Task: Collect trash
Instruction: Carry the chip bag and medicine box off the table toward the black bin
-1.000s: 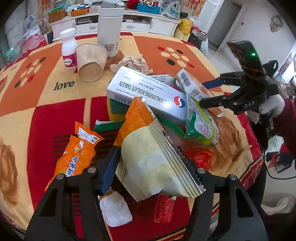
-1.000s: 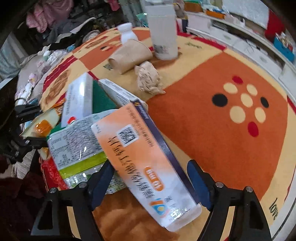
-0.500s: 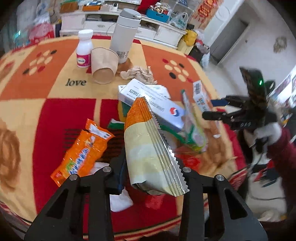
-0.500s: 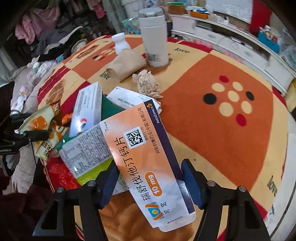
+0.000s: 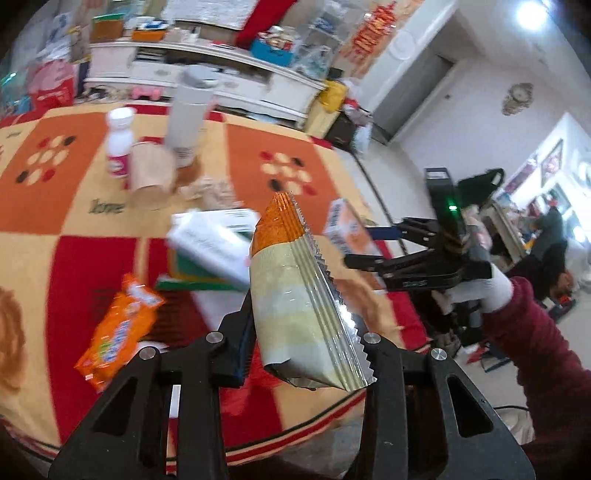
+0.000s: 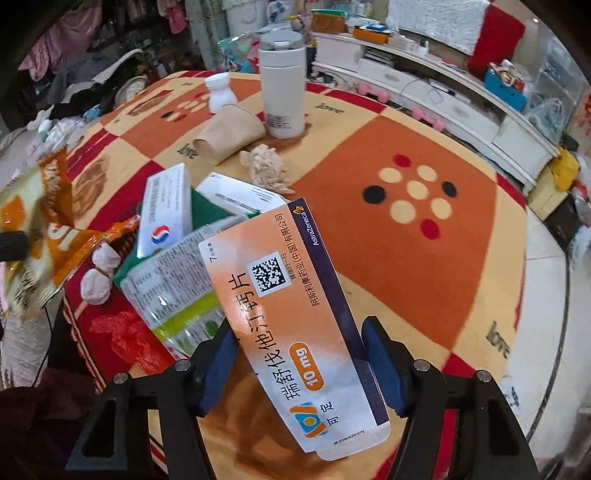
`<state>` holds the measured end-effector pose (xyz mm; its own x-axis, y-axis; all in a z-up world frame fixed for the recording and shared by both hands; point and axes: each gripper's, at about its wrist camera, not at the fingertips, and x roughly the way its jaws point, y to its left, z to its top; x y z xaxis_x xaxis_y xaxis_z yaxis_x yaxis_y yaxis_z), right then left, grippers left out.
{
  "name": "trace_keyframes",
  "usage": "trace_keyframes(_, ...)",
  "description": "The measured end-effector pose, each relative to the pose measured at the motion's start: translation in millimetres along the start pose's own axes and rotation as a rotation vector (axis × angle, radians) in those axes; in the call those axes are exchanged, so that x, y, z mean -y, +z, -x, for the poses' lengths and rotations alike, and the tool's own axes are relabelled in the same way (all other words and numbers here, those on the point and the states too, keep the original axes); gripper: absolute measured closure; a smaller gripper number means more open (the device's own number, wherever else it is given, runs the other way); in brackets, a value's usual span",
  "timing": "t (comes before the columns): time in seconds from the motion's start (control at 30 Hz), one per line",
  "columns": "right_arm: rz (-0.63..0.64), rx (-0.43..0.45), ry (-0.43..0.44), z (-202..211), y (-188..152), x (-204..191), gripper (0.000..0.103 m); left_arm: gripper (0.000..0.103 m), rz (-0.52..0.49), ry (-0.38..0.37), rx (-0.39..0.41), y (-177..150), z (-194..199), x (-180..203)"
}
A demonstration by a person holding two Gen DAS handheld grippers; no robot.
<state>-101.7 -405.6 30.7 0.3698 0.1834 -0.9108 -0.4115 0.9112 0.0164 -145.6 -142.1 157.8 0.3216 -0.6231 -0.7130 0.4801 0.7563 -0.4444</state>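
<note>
Orange medicine box (image 6: pixel 295 295) slants lengthwise between right gripper (image 6: pixel 301 358) jaws.

Setting: lived-in home living room, judged from the blanket-covered tabletop (image 6: pixel 436 258) printed "love", the long white TV cabinet (image 6: pixel 424 81) piled with clutter, pink dumbbells (image 6: pixel 373 90) on the floor, and clothes (image 6: pixel 74 33) heaped behind.

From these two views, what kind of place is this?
Most likely a lived-in home living room. A round table wears a patterned "love" cloth, a long white cabinet along the wall is piled with household things, and clothes lie heaped behind.
</note>
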Motion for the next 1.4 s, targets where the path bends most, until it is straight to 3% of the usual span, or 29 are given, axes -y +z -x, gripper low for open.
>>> trace_keyframes(0.3,-0.071,-0.038,-0.078,13.5,-38.8,38.8,0.037,0.07,-0.089,-0.093,-0.063,11.1,-68.4,62.6)
trace_keyframes(0.63,-0.214,-0.061,-0.136,21.8,-72.3,99.6,0.037,0.07,-0.117,-0.117,-0.141,17.6,-153.1,108.7)
trace_keyframes(0.97,-0.258,-0.109,-0.148,4.0,-74.8,129.4,0.037,0.07,-0.084,-0.111,-0.211,20.0,-208.6,105.3)
trace_keyframes(1.4,-0.349,-0.175,-0.173,-10.9,-75.5,178.4,0.037,0.07,-0.031,-0.213,-0.255,34.5,-245.7,124.0)
